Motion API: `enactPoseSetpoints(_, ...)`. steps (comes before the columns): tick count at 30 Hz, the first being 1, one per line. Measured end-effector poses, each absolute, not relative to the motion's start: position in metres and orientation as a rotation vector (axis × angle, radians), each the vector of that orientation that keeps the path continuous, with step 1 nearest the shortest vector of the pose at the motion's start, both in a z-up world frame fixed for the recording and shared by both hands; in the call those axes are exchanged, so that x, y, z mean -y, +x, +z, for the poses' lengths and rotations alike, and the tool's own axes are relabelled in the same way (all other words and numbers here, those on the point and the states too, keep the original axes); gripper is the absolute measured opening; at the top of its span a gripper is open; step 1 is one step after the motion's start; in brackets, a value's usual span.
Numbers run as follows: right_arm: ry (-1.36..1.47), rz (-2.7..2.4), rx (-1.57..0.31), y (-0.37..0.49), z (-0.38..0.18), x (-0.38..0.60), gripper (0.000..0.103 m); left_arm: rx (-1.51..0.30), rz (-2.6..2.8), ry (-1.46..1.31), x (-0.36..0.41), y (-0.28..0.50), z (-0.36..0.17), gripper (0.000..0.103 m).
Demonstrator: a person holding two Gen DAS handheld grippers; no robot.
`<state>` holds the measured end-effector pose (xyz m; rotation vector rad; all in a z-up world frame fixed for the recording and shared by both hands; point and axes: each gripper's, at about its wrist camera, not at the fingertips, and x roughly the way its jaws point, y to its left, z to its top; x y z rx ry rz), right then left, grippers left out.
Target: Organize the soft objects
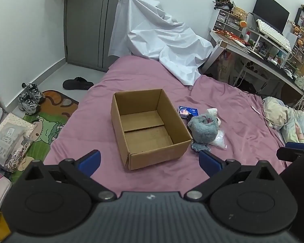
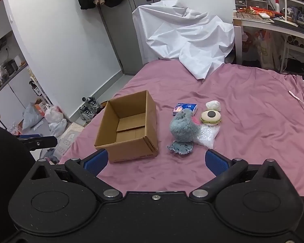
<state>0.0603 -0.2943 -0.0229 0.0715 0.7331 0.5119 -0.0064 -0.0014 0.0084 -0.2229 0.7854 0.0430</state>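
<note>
An open, empty cardboard box (image 1: 146,127) stands on the pink bed; it also shows in the right wrist view (image 2: 129,127). Right of it lies a pile of soft things: a grey-blue plush (image 1: 202,128) (image 2: 183,127), a small grey-blue cloth (image 2: 179,147), a clear plastic bag (image 2: 207,134), a round cream plush (image 2: 210,117), a white wad (image 2: 212,105) and a blue tissue pack (image 2: 185,107). My left gripper (image 1: 150,162) is open and empty, in front of the box. My right gripper (image 2: 156,161) is open and empty, in front of the box and the pile.
A white sheet (image 1: 162,40) drapes over something at the bed's far end. A cluttered desk (image 1: 263,46) stands at the right. Shoes (image 1: 29,99), a mat and bags lie on the floor at the left. A patterned quilt (image 1: 287,117) lies at the bed's right edge.
</note>
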Motion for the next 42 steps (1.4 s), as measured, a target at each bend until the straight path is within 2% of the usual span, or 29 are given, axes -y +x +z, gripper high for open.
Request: enactPoseSetpoints(42,0.097,0.509,-0.747,0.0586,-0.0248,0.3033,0.103,-0.790,0.035,-0.245,0.0045,-0.0068,0.0133,0.102)
